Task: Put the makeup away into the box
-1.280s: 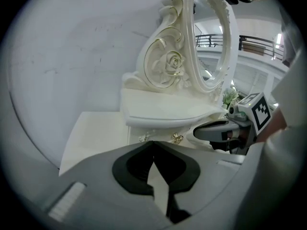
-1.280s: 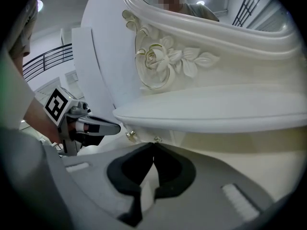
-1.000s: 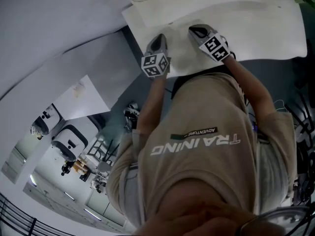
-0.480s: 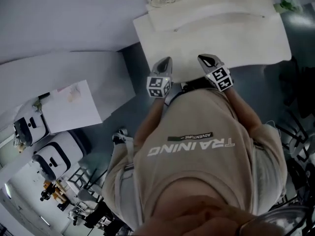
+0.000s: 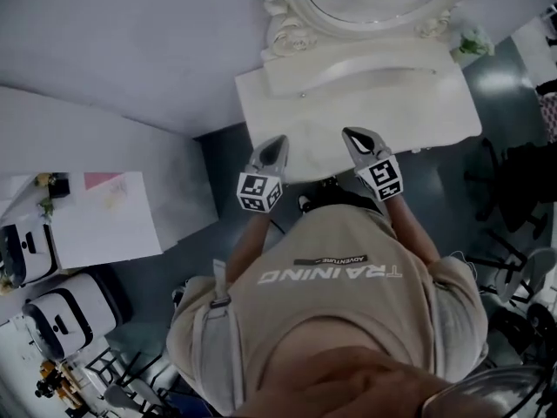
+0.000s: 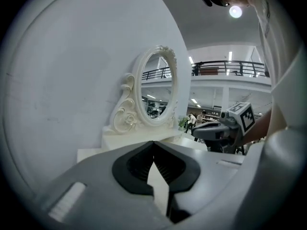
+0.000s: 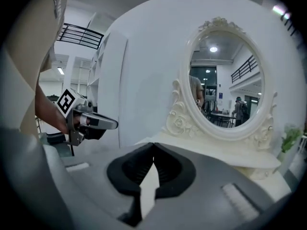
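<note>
I wear a beige short-sleeved T-shirt (image 5: 339, 329) with white block lettering (image 5: 331, 274) reading TRAINING across it, and a small black label (image 5: 331, 260) marked ADVENTURE just toward twelve o'clock of that print. My left tool (image 5: 278, 144) and right tool (image 5: 352, 134) are smooth grey shells tapering to a point, each carrying a white cube (image 5: 259, 192) of black square markers at its six o'clock end. Up close, the tips are lined with black ribbed pads (image 6: 140, 164) set in a dark hollow of the grey body.

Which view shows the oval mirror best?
The right gripper view: the oval mirror is whole and nearly frontal. The left gripper view shows it slanted and narrow; the head view only its lower part, from above.
</note>
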A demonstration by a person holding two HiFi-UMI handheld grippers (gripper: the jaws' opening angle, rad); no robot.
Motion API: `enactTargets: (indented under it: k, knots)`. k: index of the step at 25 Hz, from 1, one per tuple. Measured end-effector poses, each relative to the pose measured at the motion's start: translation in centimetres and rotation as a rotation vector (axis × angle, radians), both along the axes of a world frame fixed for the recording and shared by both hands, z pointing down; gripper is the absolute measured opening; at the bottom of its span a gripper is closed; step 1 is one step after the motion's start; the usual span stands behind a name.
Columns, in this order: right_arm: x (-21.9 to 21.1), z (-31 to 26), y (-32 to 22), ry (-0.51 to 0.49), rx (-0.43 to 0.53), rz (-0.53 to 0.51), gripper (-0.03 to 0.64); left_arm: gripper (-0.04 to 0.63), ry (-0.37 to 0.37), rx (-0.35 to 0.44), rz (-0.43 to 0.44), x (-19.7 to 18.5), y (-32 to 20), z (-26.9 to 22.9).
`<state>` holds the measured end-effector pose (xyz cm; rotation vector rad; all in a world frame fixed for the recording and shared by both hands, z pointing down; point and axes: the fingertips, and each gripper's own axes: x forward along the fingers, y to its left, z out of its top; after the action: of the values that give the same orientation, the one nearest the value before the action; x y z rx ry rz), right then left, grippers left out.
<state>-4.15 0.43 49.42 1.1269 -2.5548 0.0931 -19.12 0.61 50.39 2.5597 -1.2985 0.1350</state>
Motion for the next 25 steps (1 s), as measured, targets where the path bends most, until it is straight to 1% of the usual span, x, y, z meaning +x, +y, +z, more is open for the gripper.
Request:
enactTargets:
  k: [2, 5, 7, 9, 13, 17, 21, 23, 25]
  knots:
    - [0.7, -3.0, -0.1, -0.043, 0.03, 0.034, 0.005, 0.006, -0.011, 0.041, 0.005, 0.1, -0.1, -1.5]
    - [1.6, -7.5, 0.0, -0.098, 0.099, 0.06, 0.005, 0.006, -0.015, 0.084, -0.013, 0.5, 0.2, -4.1]
    - [1.7, -9.4, -0.2, -0.126, 0.131, 0.066, 0.005, 0.006, -0.012, 0.105, -0.032, 0.6, 0.8, -5.8]
    - [1.7, -10.5, 0.3, -0.151, 0.142, 0.067, 0.005, 0.006, -0.022, 0.114, -0.038, 0.8, 2.0, -6.9]
    - [2.5, -11.5, 1.5, -0.175, 0.137, 0.068, 0.005, 0.006, -0.089, 0.128, -0.011, 1.7, 3.2, -7.8]
    - [4.5, -11.4, 1.8, -0.172, 0.121, 0.079, 0.004, 0.006, -0.102, 0.144, -0.013, 2.6, 2.7, -8.9]
    - [6.6, -11.4, 2.3, -0.154, 0.108, 0.074, 0.004, 0.006, -0.098, 0.133, 0.002, 4.6, 2.2, -9.3]
    - [7.6, -11.1, 2.2, -0.156, 0.098, 0.066, 0.004, 0.006, -0.115, 0.139, 0.014, 5.7, 1.8, -9.6]
    - [7.9, -11.1, 1.8, -0.166, 0.097, 0.056, 0.005, 0.006, -0.13, 0.147, 0.006, 6.1, 1.7, -10.0]
